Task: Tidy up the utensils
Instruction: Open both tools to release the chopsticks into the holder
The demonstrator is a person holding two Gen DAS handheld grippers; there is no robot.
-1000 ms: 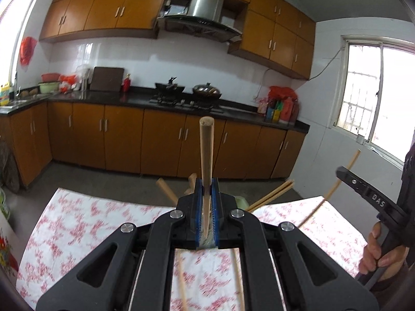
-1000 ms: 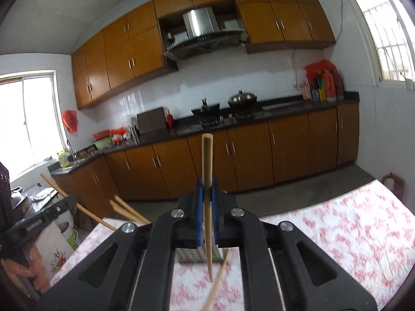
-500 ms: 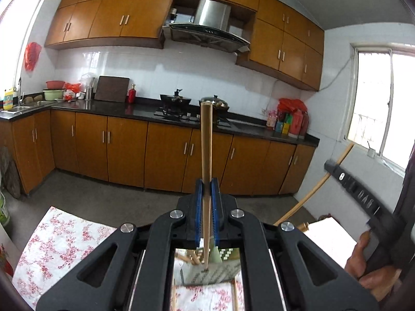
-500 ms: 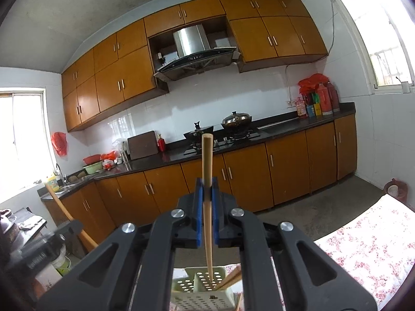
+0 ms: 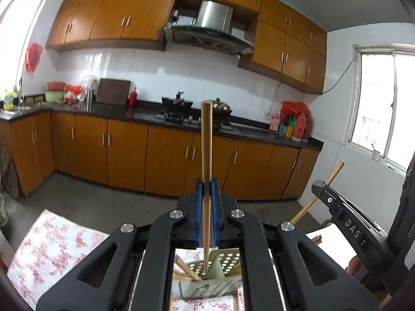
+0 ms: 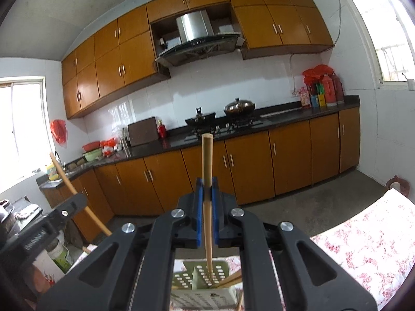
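Note:
My left gripper (image 5: 207,191) is shut on a wooden chopstick (image 5: 206,140) held upright; its lower tip hangs just over a pale green perforated utensil holder (image 5: 228,261) with other chopsticks leaning inside. My right gripper (image 6: 207,191) is shut on a second upright chopstick (image 6: 207,163), whose tip dips into the same holder (image 6: 186,280) on that view's side. In the left wrist view the right gripper (image 5: 345,223) shows at the right edge with its chopstick (image 5: 334,173) slanting up. The left gripper (image 6: 57,223) appears at the left of the right wrist view.
A table with a red-flowered white cloth (image 5: 49,248) (image 6: 368,243) carries the holder. Loose chopsticks (image 5: 237,298) lie beside the holder. Beyond are a grey floor, orange base cabinets (image 5: 124,155) and a black counter with a stove. A person's hand (image 5: 355,265) grips the right tool.
Both grippers have moved forward over the table and closed in on the holder, which now sits right under both chopstick tips. The chopsticks stay clamped upright.

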